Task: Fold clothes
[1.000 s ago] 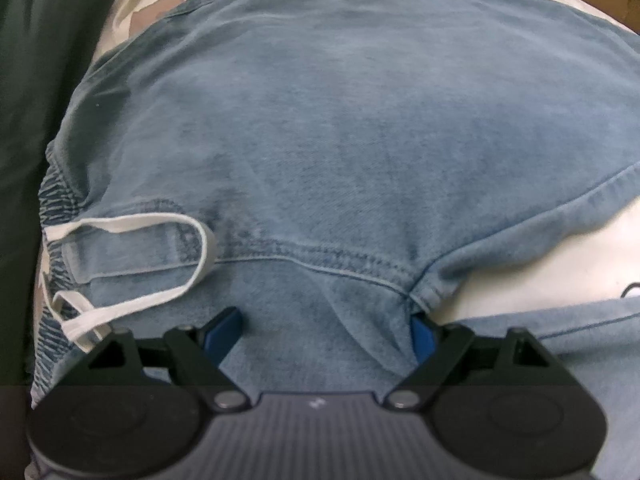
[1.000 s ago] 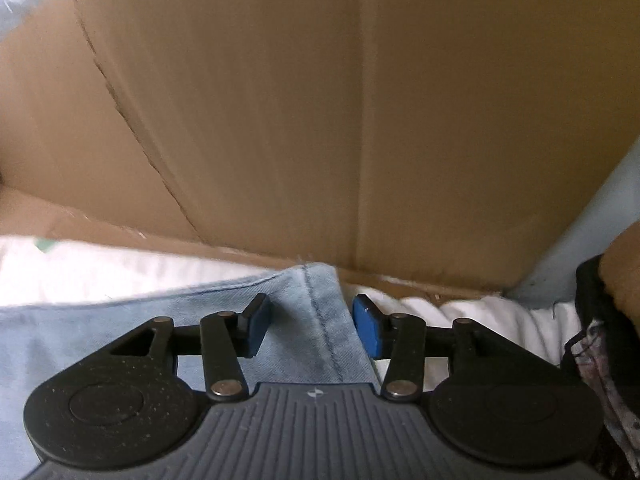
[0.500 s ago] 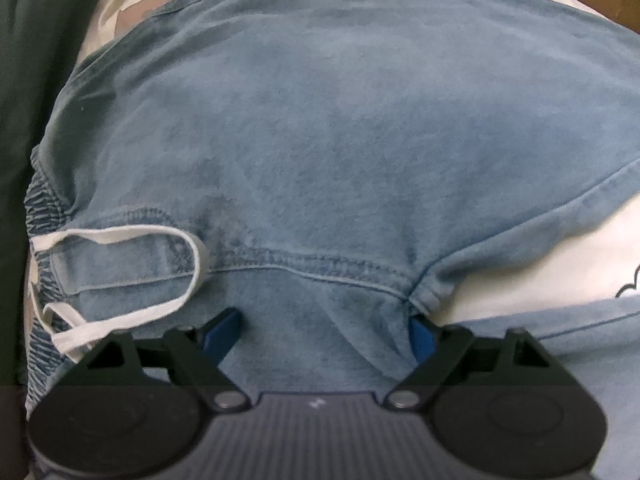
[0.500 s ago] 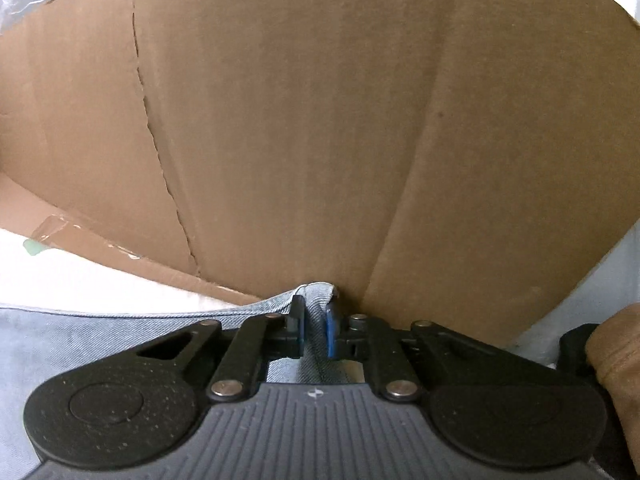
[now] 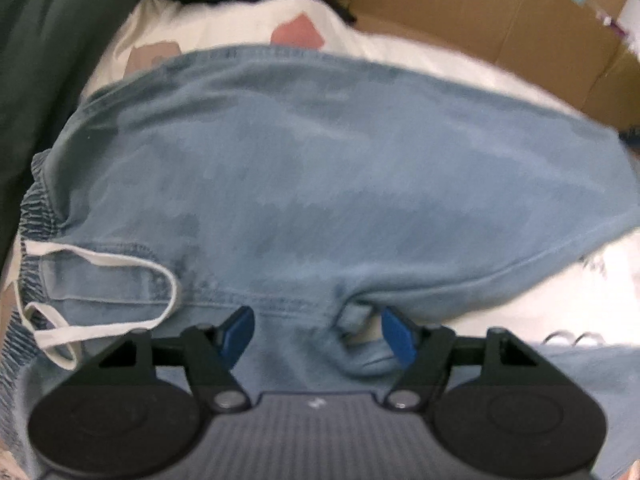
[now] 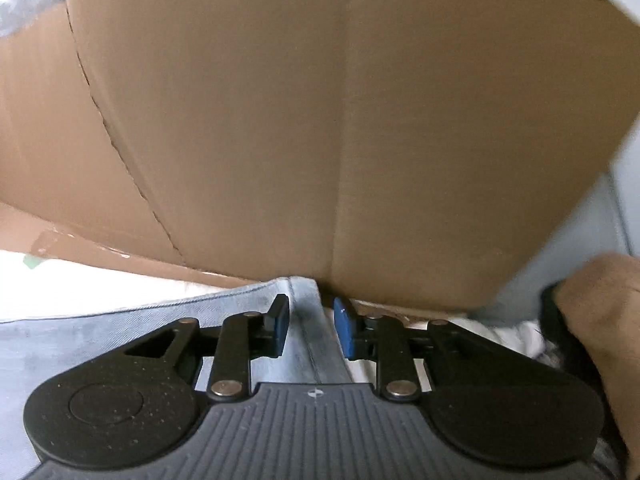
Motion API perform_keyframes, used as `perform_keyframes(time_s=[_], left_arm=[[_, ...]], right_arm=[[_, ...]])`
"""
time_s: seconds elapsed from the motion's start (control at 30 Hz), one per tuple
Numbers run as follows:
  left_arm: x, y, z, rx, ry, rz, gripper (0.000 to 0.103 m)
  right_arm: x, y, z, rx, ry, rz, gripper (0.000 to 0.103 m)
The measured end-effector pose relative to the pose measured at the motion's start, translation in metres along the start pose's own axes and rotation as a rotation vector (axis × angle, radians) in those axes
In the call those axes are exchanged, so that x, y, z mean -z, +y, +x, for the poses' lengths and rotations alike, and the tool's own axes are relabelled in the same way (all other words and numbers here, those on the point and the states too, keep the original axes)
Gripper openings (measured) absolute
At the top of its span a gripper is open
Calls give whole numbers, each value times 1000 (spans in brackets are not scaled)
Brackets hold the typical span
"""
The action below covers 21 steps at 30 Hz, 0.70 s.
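Note:
Light blue denim shorts lie spread on a white sheet, with the gathered waistband and a white drawstring at the left. My left gripper hangs just above the crotch seam. Its jaws are closing, the bunched seam lies between them, and the blue pads stand apart from the cloth. In the right wrist view, the hemmed corner of a leg runs between the fingers of my right gripper. Its jaws are opening, with a gap on both sides of the cloth.
A cardboard wall rises close behind the leg hem, and cardboard also stands at the far right in the left view. Dark green cloth lies along the left. A brown soft thing sits at the right. White sheet surrounds the shorts.
The left gripper has lifted and tilted, so more of the sheet and cardboard shows, and its jaws have narrowed. The right gripper shut on the hem half a second ago and has since parted.

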State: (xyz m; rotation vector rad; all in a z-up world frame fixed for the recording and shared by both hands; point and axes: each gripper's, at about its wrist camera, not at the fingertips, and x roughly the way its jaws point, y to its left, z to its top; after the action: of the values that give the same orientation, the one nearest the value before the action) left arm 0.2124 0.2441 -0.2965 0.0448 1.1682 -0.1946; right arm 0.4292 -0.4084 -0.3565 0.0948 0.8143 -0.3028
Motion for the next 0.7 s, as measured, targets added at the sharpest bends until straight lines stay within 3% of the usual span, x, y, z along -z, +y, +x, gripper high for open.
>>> perform_keyframes(time_s=[0.03,0.17,0.4,0.7], left_arm=[[-21,2,7,7,-8,-21,73],[-46,-25,20,17,-7,-69,67],[-81,-4,21,-19,-6,-39,67],[-107,-5,-76,-113,-62,-32,67]], right_arm=[[3,-3,-7,-10,2,17,33],[14,-14,-33,-50,11,83,33],[8,-28,-76,-92,73,70,33],[-18,-43,-156,-226,126,31,42]])
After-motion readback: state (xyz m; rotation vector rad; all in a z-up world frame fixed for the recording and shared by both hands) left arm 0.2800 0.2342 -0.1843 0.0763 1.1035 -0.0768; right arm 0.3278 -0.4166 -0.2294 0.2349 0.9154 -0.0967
